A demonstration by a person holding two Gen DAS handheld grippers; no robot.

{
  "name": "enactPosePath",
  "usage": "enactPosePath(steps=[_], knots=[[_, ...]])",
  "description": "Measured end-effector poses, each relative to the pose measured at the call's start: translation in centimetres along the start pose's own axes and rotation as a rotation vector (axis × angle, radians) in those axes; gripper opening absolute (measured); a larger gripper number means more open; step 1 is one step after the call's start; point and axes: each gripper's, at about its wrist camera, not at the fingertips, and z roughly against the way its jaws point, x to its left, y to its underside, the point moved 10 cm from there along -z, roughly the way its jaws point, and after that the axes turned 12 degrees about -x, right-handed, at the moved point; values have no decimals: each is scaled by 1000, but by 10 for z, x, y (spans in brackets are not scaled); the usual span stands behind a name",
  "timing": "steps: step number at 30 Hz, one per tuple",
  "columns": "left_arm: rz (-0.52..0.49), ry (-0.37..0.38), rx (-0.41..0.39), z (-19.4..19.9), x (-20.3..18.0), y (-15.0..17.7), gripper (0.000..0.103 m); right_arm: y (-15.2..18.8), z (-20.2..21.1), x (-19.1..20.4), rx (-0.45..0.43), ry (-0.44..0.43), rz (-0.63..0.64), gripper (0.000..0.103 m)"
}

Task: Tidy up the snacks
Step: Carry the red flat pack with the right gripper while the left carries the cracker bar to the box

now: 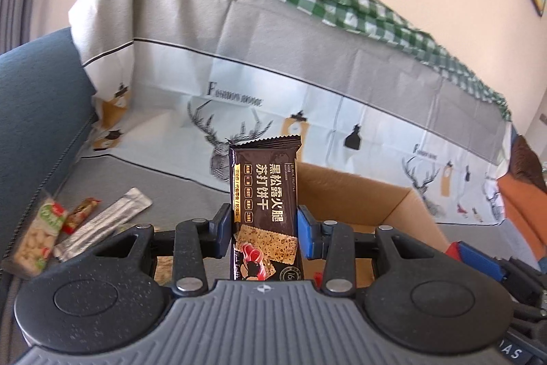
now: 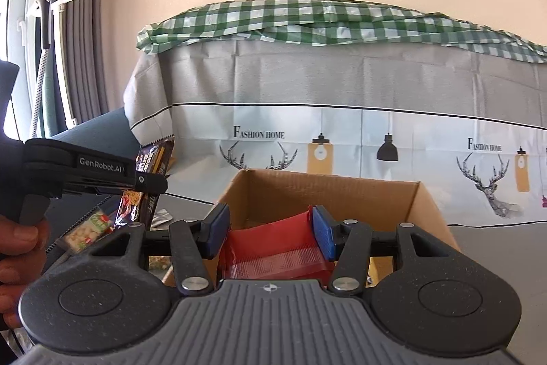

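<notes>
The left gripper (image 1: 263, 228) fingers pinch a dark cracker packet (image 1: 265, 194) upright just left of the cardboard box (image 1: 393, 204); the right gripper (image 2: 270, 231) fingers pinch a red packet (image 2: 273, 248) above it; both look light, crinkly, crushable; hold mid-body gently.

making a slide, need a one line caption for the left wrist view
Left gripper holds a dark cracker packet upright beside the open cardboard box, three loose snacks behind.
</notes>
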Motion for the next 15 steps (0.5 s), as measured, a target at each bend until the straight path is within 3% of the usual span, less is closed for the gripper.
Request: enactPosePath(steps=[15], knots=[[-25,122,-32,-7,-48,6,43,0,0,-30,-14,98,-10,55]])
